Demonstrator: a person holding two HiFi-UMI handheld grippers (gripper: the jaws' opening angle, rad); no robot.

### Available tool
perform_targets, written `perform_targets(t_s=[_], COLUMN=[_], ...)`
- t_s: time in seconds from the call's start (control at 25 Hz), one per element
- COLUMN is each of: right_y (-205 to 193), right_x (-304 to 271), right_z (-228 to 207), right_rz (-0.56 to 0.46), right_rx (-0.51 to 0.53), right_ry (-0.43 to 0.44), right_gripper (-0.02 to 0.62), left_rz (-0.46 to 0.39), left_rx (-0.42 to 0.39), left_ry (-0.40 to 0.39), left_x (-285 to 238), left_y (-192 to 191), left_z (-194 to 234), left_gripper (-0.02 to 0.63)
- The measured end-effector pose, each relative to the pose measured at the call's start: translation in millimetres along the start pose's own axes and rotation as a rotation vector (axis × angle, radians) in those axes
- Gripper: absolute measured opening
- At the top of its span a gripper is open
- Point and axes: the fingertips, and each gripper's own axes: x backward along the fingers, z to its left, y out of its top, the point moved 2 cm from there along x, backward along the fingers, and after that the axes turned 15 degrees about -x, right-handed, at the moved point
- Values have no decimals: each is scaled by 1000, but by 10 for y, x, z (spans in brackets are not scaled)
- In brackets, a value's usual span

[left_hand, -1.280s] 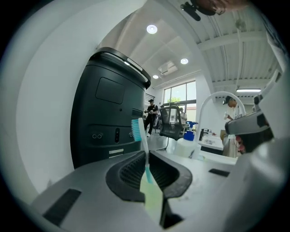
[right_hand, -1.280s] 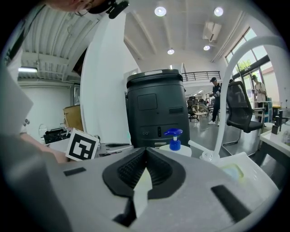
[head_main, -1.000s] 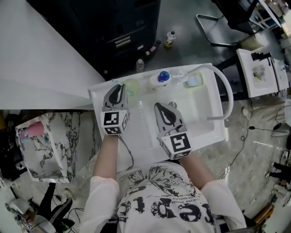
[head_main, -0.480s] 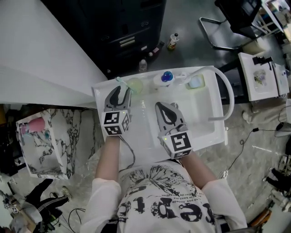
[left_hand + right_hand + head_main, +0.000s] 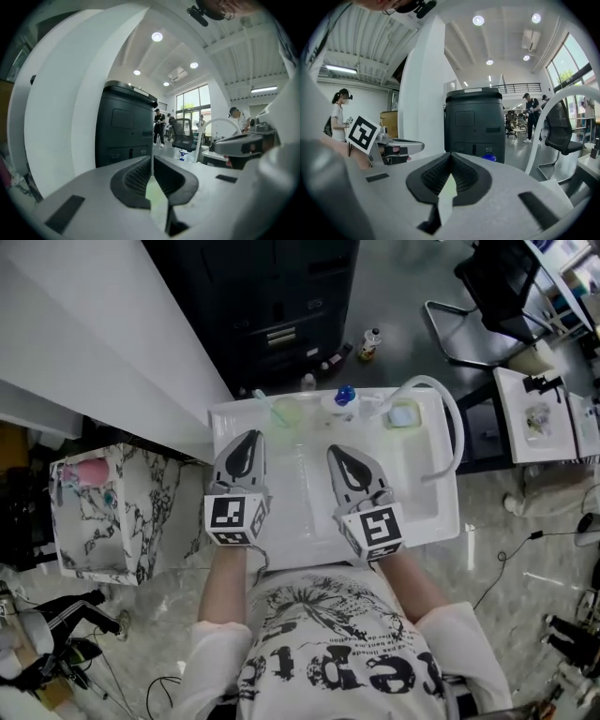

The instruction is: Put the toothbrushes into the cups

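We hover over the sink (image 5: 448, 521), seemingly clearing the cups (image 5: 286, 412): left gripper (image 5: 246, 448) just closed on nothing, right gripper (image 5: 349, 463) pinched together, empty.

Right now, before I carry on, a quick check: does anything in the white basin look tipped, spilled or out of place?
Nothing stands out. The green cup and the pale cup appear upright along the white basin's far edge, beside a blue-topped item, with no spill visible. Finer damage is too small to tell.
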Motion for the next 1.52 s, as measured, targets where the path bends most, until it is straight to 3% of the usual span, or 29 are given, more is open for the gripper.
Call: perform_targets(t_s=[0.16,0.44,0.88,1.2,1.52], right_y=[214,392,525,602,549], right_x=[181,431,519,524,408], right_z=[75,161,223,175,180], right_rz=[-50,-107,-124,-129,-109], right_rx=[36,78,86,103,101], right_ry=[28,64,80,92,88], right_gripper=[-8,-8,-9,-9,-9], left_rz=[-64,-112,-87,-80,-66], left_rx=[-91,-75,-50,-117,-119], left_ry=[23,33,41,73,51], left_x=[310,723,973,871,792], left_y=[462,875,1003,1078,1011], left_z=[-138,-334,-428,-462,-428], left_gripper=[12,11,12,12,12])
